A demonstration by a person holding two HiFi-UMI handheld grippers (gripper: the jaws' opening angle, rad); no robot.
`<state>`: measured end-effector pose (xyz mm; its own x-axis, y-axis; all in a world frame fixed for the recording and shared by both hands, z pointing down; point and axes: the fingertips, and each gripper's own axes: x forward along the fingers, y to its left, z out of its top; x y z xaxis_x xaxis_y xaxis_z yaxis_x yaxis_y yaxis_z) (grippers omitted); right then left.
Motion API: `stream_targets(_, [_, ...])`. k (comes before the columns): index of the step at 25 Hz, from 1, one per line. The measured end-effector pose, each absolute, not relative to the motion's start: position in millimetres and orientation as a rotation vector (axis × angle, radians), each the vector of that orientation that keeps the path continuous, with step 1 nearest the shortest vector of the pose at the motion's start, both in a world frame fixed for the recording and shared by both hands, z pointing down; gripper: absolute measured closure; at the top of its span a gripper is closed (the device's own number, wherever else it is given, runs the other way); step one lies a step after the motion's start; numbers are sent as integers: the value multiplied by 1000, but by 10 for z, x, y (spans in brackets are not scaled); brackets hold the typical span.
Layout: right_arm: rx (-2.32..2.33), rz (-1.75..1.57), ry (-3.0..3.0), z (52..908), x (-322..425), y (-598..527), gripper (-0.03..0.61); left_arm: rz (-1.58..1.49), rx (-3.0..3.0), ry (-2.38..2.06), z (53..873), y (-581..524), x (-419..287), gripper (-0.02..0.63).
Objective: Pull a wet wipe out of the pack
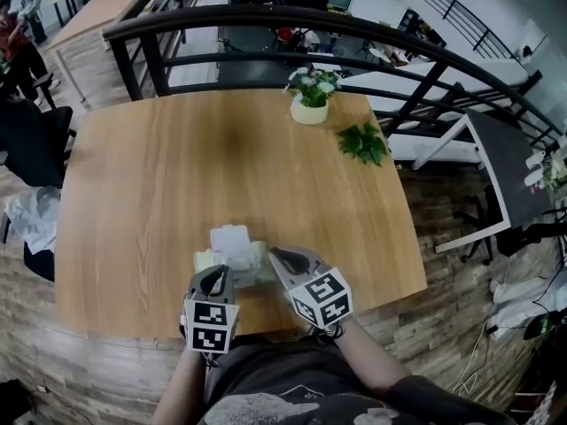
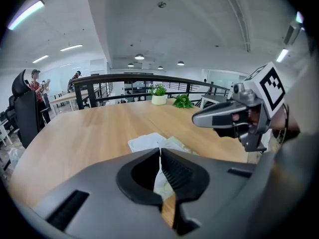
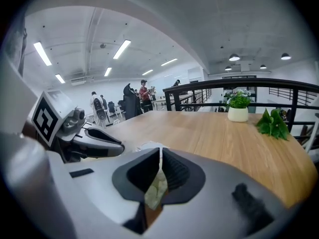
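Note:
The wet wipe pack [image 1: 237, 257] lies near the table's front edge, pale green with its white lid flap [image 1: 229, 237] lifted. My left gripper [image 1: 217, 274] sits over the pack's near left corner, jaws closed together. In the left gripper view the closed tips [image 2: 160, 152] meet just above the pack [image 2: 175, 145], and I see nothing clearly pinched. My right gripper [image 1: 275, 255] rests at the pack's right edge, also shut. In the right gripper view its tips [image 3: 160, 152] meet, and the pack [image 3: 156, 189] shows through the gap beneath them.
On the wooden table [image 1: 168, 175], a white pot of flowers [image 1: 310, 97] and a green leafy sprig [image 1: 363, 142] stand at the far edge. A black railing [image 1: 266, 20] runs behind the table. A dark chair [image 1: 27, 140] stands at the left, with people far off.

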<state>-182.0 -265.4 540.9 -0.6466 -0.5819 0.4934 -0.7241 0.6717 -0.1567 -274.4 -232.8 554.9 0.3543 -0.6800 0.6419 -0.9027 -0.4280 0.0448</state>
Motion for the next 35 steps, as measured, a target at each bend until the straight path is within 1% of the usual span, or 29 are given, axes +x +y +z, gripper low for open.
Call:
stream_targets(10, [884,408,-2443,5488,-2278,-2476,551,717,2280,-1353,5489,-2254,-3014,598])
stream_targets(17, [803,416,-2382,5590,-2437,-2389,544,725,2301,-1314,5536,-2200,-3112,598])
stream_targets(18, [786,420,-2371,5610,-2452,-2368,508,718,2297,-1310,5537,-2197,-3119,598])
stream_targets(19, [770,419,-2359,5630,-2461,-2349,446,714,2294,-1307,5539,-2193,-3123,598])
stream_targets(20, [759,411,-2347,5647,-2464,-2337,426,713,2292,-1305,5543,-2188,-3125,598])
stream_targets(35, [616,334,-2269,5940,-2539,-2378,428,715,2203,-1355,5616,-2139,-3196,598])
